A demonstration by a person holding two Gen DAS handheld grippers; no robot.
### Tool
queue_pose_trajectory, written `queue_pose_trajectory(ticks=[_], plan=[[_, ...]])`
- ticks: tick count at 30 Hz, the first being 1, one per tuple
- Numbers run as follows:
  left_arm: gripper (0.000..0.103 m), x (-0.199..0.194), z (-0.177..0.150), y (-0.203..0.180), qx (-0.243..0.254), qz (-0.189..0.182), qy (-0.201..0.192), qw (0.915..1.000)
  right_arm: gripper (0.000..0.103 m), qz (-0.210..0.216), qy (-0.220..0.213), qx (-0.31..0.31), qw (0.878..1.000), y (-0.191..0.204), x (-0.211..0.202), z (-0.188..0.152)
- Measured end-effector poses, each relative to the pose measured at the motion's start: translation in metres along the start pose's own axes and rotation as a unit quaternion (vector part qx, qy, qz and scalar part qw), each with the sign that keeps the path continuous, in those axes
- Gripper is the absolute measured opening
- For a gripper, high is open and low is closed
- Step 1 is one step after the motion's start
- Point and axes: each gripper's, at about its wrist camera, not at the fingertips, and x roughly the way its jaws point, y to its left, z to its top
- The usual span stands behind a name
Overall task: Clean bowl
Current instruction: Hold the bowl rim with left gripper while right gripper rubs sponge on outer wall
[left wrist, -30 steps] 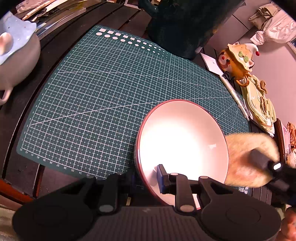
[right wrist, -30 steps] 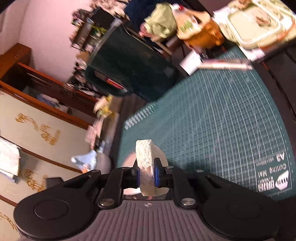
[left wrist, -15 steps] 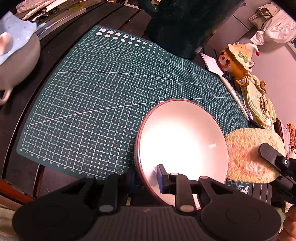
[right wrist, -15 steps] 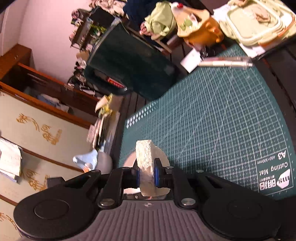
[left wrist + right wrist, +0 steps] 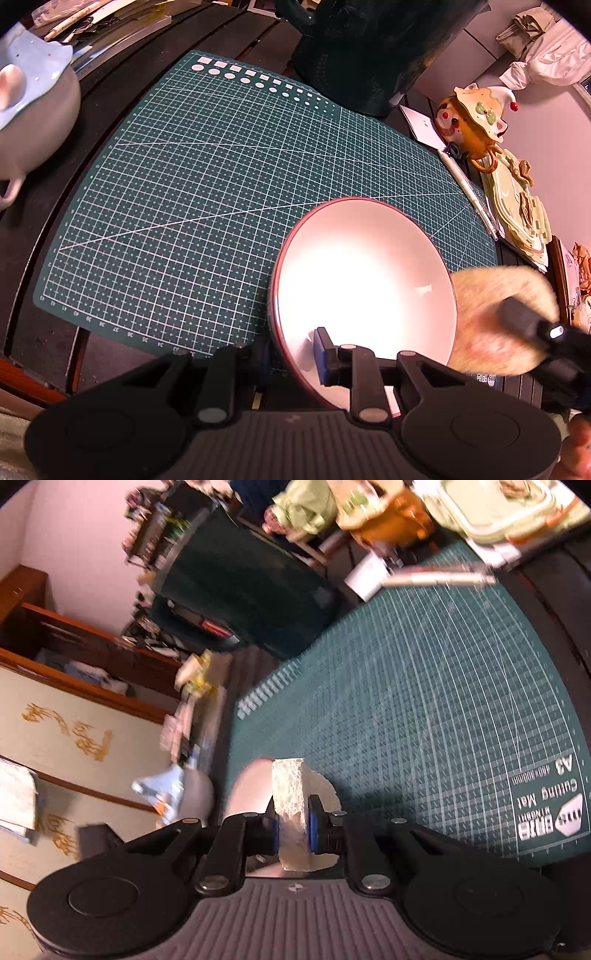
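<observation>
Nearest to me, my left gripper [image 5: 293,354] is clamped on the near rim of the bowl [image 5: 364,291], one pad inside and the other outside the wall, and it holds the bowl tilted over the near right part of the green cutting mat [image 5: 207,192], just as it did a second ago. My right gripper [image 5: 291,829] is pinched narrow on the sponge [image 5: 290,801], which stands on edge between the blue pads. In the left view the sponge [image 5: 495,321] sits against the bowl's right rim, on the outside. Half a second ago it was sharp and sat a little farther right and higher; now it is blurred and lies lower against the rim, much as it did a second ago. The right view has smeared too. Farther out, the dark green pitcher [image 5: 373,48] at the mat's far edge, the clown figure [image 5: 472,122] and the pale lidded pot [image 5: 33,122] on the counter [image 5: 110,96] have not shifted.
</observation>
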Motion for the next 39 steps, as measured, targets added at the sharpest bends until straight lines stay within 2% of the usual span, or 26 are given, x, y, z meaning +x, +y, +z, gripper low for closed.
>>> queue_pose_trajectory(ticks=[2, 10, 15, 18, 21, 26, 31, 37, 39], plan=[[0.023, 0.000, 0.000, 0.000, 0.000, 0.000, 0.000, 1.0000, 0.014, 0.004, -0.006, 0.002, 1.000, 0.001, -0.003, 0.001], [0.022, 0.001, -0.001, -0.001, -0.002, 0.000, -0.001, 1.0000, 0.014, -0.011, 0.024, 0.061, 0.998, -0.018, 0.011, -0.010], [0.023, 0.001, 0.000, -0.002, -0.003, 0.000, -0.001, 1.0000, 0.014, 0.010, -0.003, 0.064, 0.998, -0.013, 0.000, -0.006], [0.023, 0.001, 0.000, -0.002, -0.002, 0.000, -0.001, 1.0000, 0.014, 0.014, -0.005, 0.059, 0.998, -0.010, 0.000, -0.007], [0.023, 0.001, 0.000, -0.002, -0.003, 0.001, -0.001, 1.0000, 0.014, 0.002, 0.013, 0.063, 0.998, -0.014, 0.008, -0.010], [0.023, 0.001, 0.001, -0.002, -0.003, 0.000, -0.001, 1.0000, 0.014, -0.004, 0.010, 0.067, 0.998, -0.016, 0.005, -0.008], [0.023, 0.001, 0.001, -0.002, -0.003, 0.000, -0.001, 1.0000, 0.014, 0.008, -0.012, 0.045, 0.999, -0.006, -0.003, -0.004], [0.023, 0.001, 0.001, -0.002, -0.002, 0.000, 0.000, 1.0000, 0.014, -0.019, 0.031, 0.073, 0.997, -0.022, 0.017, -0.010], [0.023, 0.001, 0.001, -0.002, -0.002, -0.001, 0.000, 1.0000, 0.014, -0.007, 0.015, 0.066, 0.998, -0.018, 0.010, -0.007]])
